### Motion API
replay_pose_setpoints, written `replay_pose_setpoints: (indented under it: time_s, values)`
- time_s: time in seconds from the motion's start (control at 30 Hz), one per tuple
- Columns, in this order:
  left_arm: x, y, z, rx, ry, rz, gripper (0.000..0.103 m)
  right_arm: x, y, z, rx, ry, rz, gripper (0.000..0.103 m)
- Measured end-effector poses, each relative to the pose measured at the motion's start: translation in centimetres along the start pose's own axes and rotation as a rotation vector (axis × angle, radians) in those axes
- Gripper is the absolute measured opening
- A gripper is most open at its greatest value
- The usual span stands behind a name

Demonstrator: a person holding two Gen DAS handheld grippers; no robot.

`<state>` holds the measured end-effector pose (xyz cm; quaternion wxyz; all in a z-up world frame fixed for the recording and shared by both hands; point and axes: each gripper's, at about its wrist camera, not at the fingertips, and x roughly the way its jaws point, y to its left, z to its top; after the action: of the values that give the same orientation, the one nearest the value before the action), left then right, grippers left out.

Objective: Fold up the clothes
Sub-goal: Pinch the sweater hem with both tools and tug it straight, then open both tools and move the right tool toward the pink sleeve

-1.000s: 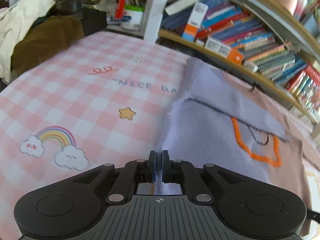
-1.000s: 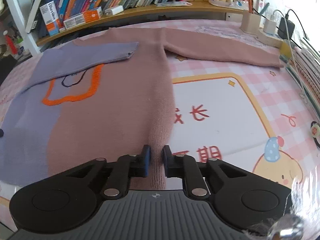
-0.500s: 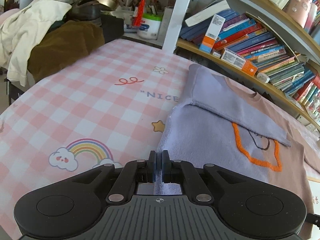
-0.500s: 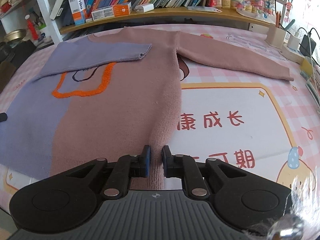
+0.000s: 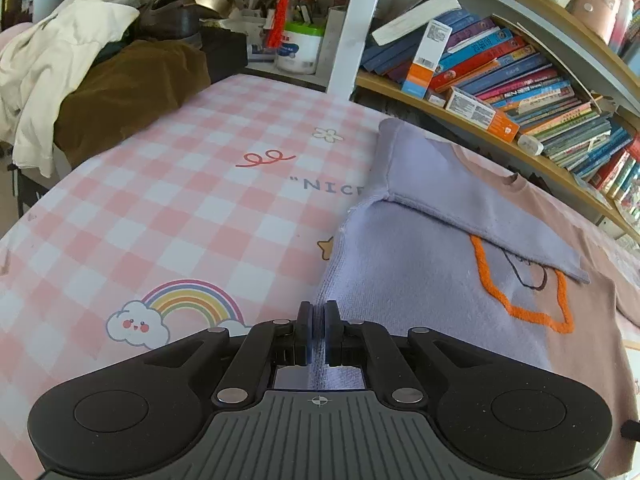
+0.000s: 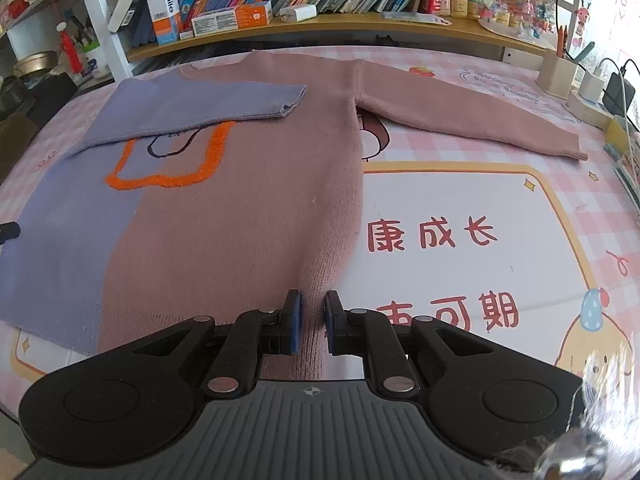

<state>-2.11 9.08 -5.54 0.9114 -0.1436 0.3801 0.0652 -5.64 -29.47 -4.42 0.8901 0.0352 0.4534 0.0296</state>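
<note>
Since a second ago both tongs have drawn the sweater [image 6: 248, 184] toward the near edge; more tabletop [image 5: 192, 208] shows beyond it. The left tongs [image 5: 319, 334] are pinched shut on the lilac hem corner, the right tongs [image 6: 311, 320] clamped on the pink hem corner. The lilac sleeve [image 6: 208, 100] is already folded across the chest; the pink sleeve [image 6: 472, 120] lies stretched out right, unfolded. Body folds remain.

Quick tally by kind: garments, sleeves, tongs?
sweater: 1
sleeves: 2 (lilac sleeve folded in, pink sleeve spread out)
tongs: 2 (left tongs, right tongs, both shut on the sweater's hem)
Total: 5
</note>
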Motion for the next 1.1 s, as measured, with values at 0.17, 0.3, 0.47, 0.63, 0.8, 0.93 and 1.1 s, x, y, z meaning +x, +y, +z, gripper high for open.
replay_pose_setpoints:
  time_s: [0.17, 0.3, 0.47, 0.63, 0.8, 0.93, 1.1]
  values:
    - [-1.0, -0.1, 0.0, 0.006, -0.018, 0.005, 0.010, -0.5, 0.4, -0.1, 0.006, -0.018, -0.030, 0.016]
    - [-2.3, -0.5, 0.1, 0.030, -0.038, 0.001, 0.012, -1.4, 1.0, -0.3, 0.005, -0.055, -0.050, 0.037]
    - [-4.0, -1.5, -0.1, 0.087, -0.058, -0.031, 0.016, -2.7, 1.8, -0.7, 0.006, -0.099, -0.092, 0.059]
    - [-5.3, -2.6, -0.5, 0.146, -0.061, -0.055, 0.033, -3.9, 2.6, -1.6, 0.016, -0.128, -0.133, 0.074]
    - [-6.4, -4.0, -2.0, 0.214, -0.051, -0.093, 0.066, -5.0, 3.3, -3.0, 0.040, -0.139, -0.171, 0.078]
    - [-6.9, -5.1, -3.7, 0.285, -0.023, -0.143, 0.072, -5.8, 3.8, -4.2, 0.052, -0.138, -0.202, 0.082]
    - [-6.9, -5.6, -4.7, 0.323, -0.004, -0.185, 0.077, -6.8, 3.9, -5.7, 0.069, -0.130, -0.243, 0.084]
